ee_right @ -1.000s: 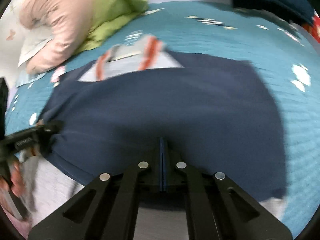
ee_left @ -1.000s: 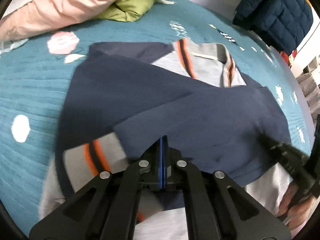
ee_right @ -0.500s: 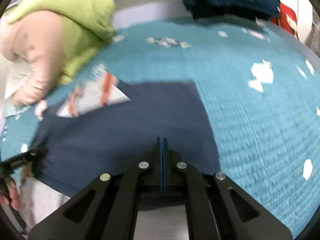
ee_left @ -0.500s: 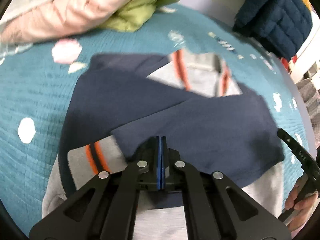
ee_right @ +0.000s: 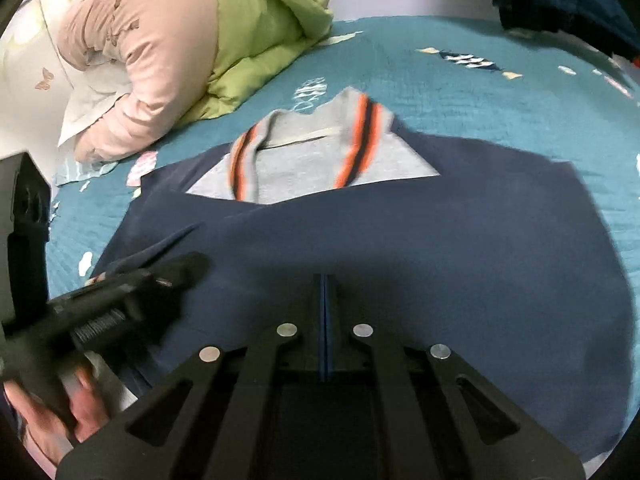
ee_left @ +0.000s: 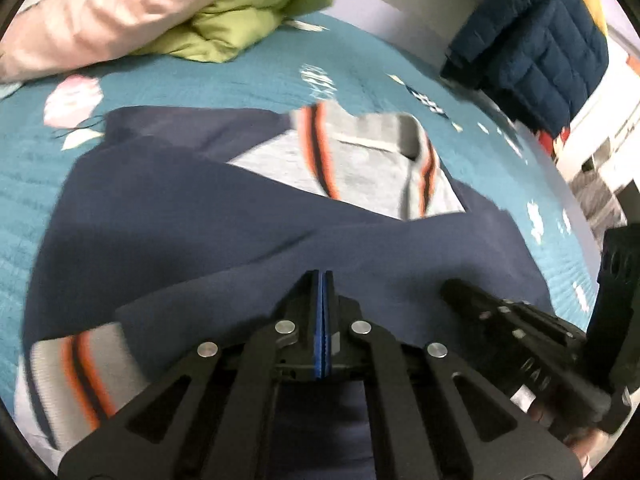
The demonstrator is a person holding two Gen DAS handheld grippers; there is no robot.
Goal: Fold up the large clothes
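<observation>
A navy and grey jacket [ee_left: 240, 220] with orange-striped collar and cuffs lies on the teal bedspread, both navy sleeves folded across its front; it also shows in the right wrist view [ee_right: 420, 248]. My left gripper [ee_left: 322, 276] is shut, its tips over the folded sleeve near the striped cuff [ee_left: 76, 376]. My right gripper [ee_right: 325, 280] is shut over the lower navy part. I cannot tell whether either pinches fabric. Each gripper shows in the other's view, the right [ee_left: 452, 292] and the left [ee_right: 192, 264].
The teal bedspread [ee_right: 460, 92] has white patches. A pink and green padded jacket [ee_right: 192, 40] is heaped at the far left. A dark blue quilted jacket [ee_left: 540, 40] hangs at the far right, by the bed's edge.
Both grippers have come closer together over the jacket's lower part. The right gripper swung back left after moving away to the right. The jacket lies as before.
</observation>
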